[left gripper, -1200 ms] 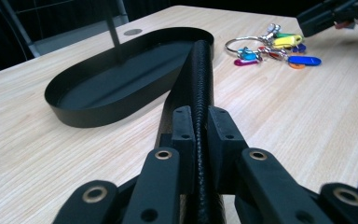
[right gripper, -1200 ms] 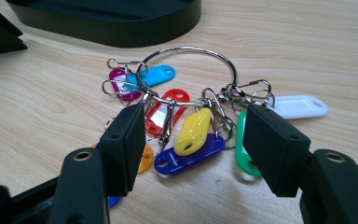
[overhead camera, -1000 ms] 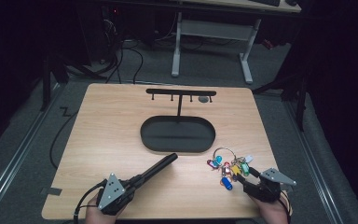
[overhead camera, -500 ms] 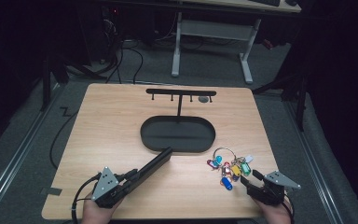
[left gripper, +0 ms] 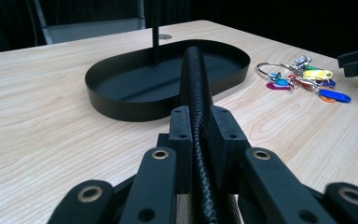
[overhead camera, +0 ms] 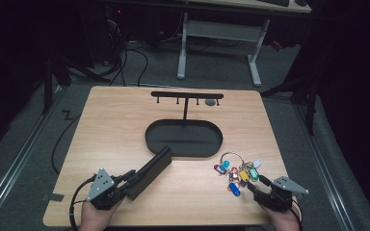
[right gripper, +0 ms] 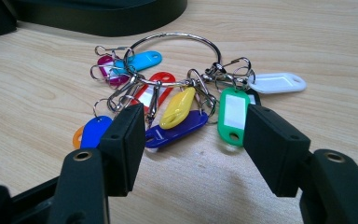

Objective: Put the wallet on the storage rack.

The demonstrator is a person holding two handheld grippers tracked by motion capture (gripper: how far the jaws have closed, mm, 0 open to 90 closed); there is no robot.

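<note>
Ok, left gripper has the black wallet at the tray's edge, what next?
Probably carry the black wallet forward over the oval tray rim: the left gripper is clamped on it, its far end only reaches the near wall, and the right gripper waits open at the key ring.

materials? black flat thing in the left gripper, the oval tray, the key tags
Black flat case in the left gripper: likely leather or faux leather; pebbled grain, matte, rounded edge.
Black oval tray: looks like thin painted or powder-coated metal; crisp rim, even satin sheen.
Coloured key tags: glossy moulded plastic with paper label windows, on a shiny wire steel ring with small metal clips.
</note>
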